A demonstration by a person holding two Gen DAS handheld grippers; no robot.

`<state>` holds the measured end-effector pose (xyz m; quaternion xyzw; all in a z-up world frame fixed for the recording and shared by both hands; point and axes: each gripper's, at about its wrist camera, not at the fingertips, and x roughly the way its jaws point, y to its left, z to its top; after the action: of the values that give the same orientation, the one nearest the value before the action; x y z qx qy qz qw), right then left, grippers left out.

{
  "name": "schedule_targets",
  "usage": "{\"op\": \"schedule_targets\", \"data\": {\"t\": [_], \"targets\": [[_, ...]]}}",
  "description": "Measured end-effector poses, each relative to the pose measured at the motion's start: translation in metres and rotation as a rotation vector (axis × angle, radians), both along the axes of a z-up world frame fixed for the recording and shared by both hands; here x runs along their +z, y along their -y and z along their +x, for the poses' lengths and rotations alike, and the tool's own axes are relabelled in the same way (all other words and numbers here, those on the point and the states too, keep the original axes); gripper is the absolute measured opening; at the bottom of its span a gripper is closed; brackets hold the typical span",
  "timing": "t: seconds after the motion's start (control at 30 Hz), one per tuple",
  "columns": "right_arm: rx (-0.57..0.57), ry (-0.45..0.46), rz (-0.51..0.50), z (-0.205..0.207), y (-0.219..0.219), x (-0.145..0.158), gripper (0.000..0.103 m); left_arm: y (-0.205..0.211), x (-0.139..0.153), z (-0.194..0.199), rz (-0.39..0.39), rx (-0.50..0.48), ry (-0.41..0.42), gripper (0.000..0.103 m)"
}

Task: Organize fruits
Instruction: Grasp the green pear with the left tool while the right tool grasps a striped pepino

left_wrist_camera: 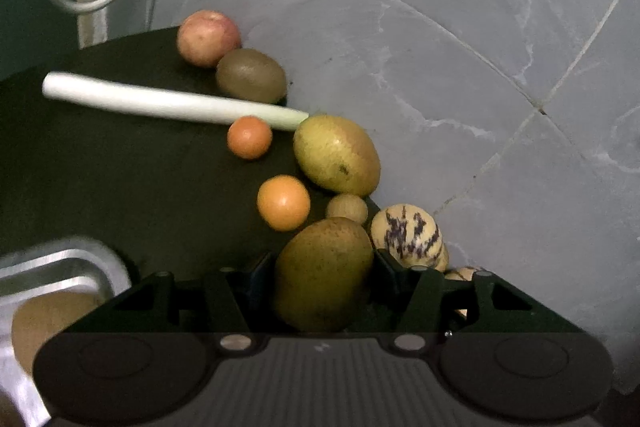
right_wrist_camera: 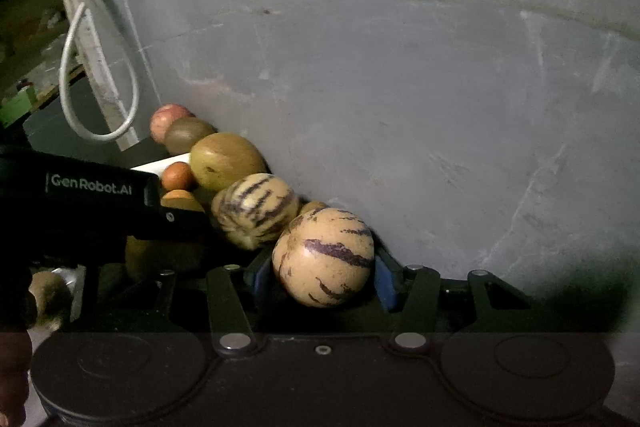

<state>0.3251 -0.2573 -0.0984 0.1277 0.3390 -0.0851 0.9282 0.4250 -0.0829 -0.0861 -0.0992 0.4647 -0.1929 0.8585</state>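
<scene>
Fruits sat lined along the wall at the tabletop's (left_wrist_camera: 100, 167) far edge. The left gripper's (left_wrist_camera: 324, 275) jaws pinched a green mango (left_wrist_camera: 324, 267); the right gripper's (right_wrist_camera: 324, 267) pinched a striped melon (right_wrist_camera: 324, 255), probably for lifting toward the near-left tray (left_wrist_camera: 60, 267).

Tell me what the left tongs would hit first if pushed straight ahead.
The yellow-green fruit already sits between the left tongs. Beyond it, probably the small tan fruit, then the grey wall; depth is unclear.
</scene>
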Motion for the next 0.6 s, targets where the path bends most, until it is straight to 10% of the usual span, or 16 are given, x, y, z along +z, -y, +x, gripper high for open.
{"op": "schedule_targets", "data": {"t": [0.6], "targets": [[0.282,0.042,-0.010,-0.038,-0.068,0.034,0.053,-0.092,0.045,-0.095,-0.081,0.225,0.054,0.059]]}}
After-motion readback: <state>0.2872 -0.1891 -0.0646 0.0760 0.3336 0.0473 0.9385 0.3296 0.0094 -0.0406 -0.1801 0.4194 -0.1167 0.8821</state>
